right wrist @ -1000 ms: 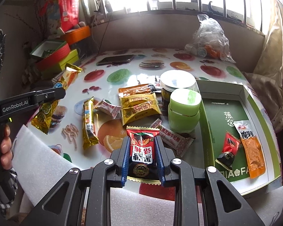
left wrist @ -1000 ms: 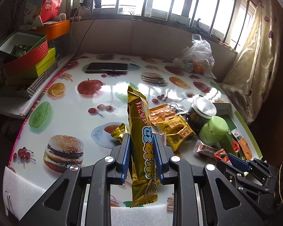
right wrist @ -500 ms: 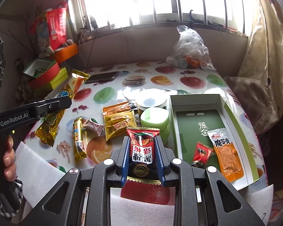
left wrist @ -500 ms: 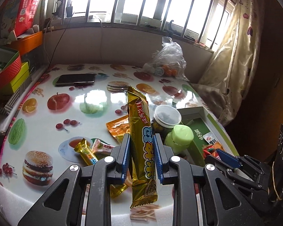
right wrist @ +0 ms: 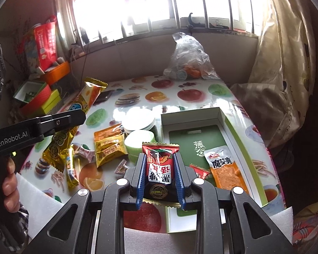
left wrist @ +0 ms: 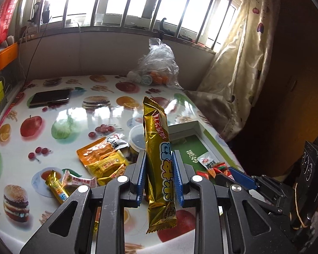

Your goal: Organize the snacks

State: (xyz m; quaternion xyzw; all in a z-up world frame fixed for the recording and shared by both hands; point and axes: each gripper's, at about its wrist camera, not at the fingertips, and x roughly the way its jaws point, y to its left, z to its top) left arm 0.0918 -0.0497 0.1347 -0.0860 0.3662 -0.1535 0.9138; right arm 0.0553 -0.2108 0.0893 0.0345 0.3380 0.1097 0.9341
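Snacks fill both grippers: the left gripper (left wrist: 159,176) pinches a long, crinkly gold foil bar (left wrist: 159,160) upright between ribbed blue pads. The right gripper (right wrist: 160,178) clamps a glossy red-and-black sachet (right wrist: 160,169), with the shallow green-lined cardboard box (right wrist: 222,116) just beyond its jaws.

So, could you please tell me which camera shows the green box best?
The right wrist view: the green box shows nearly whole, walls and floor, with an orange packet inside. In the left wrist view the gold bar and the right gripper hide much of it.
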